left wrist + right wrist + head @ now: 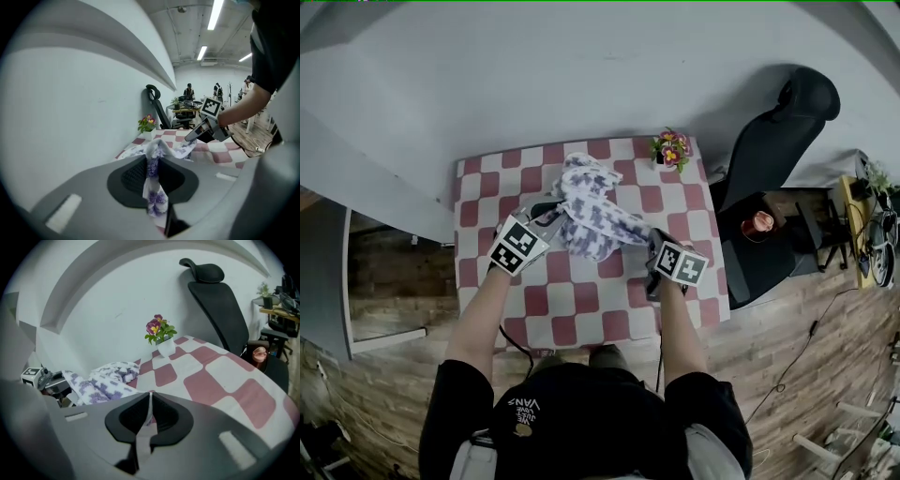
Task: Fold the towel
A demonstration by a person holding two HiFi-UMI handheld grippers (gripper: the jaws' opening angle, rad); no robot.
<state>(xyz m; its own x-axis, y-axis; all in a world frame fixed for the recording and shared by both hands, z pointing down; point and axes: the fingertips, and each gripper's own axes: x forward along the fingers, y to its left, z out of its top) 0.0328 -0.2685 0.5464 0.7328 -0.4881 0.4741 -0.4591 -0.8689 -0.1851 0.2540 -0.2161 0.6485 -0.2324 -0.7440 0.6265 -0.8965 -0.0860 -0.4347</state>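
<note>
A white towel (591, 211) with purple print lies bunched on the red-and-white checked table (581, 314). My left gripper (551, 217) is at the towel's left side. In the left gripper view a fold of the towel (154, 197) is pinched between the shut jaws of the left gripper (152, 165). My right gripper (654, 246) is at the towel's near right corner. In the right gripper view its jaws (149, 409) are shut on a thin white edge of the towel, and the rest of the towel (105, 380) lies heaped to the left. The cloth stretches between both grippers.
A small pot of flowers (671, 150) stands at the table's far right corner. A black office chair (778, 141) is just beyond the right edge. A white wall runs along the table's far side. The near half of the table is bare checked cloth.
</note>
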